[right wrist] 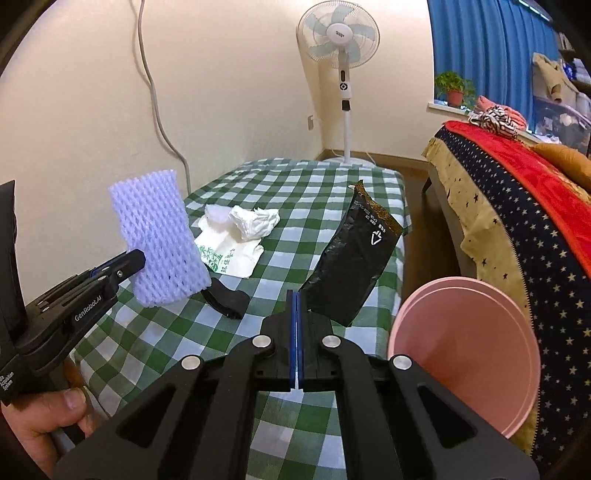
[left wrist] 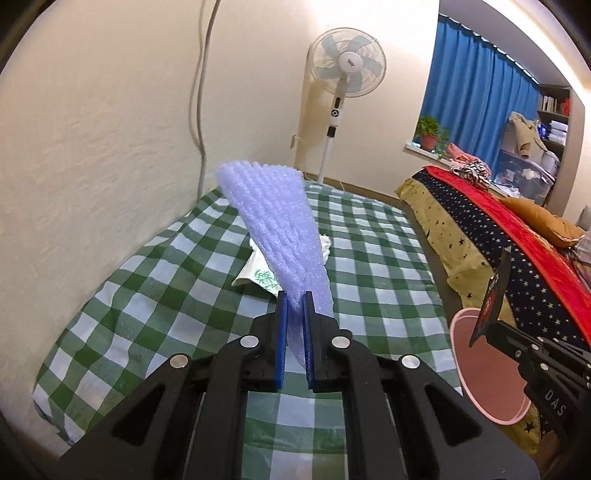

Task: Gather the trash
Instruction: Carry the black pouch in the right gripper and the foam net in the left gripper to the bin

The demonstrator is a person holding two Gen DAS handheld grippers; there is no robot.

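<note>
Checked bed | left fingers clamp foam net – tissues half-hidden | right fingers pinch black wrapper

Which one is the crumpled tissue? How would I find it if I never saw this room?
Look at the checked green-and-white cloth in front of the standing fan. Near its middle lies a flat white bag with green printing, and the crumpled tissue sits on that bag's far end. It is plain white and scrunched, unlike the lilac foam net and black wrapper held in the grippers.
</note>
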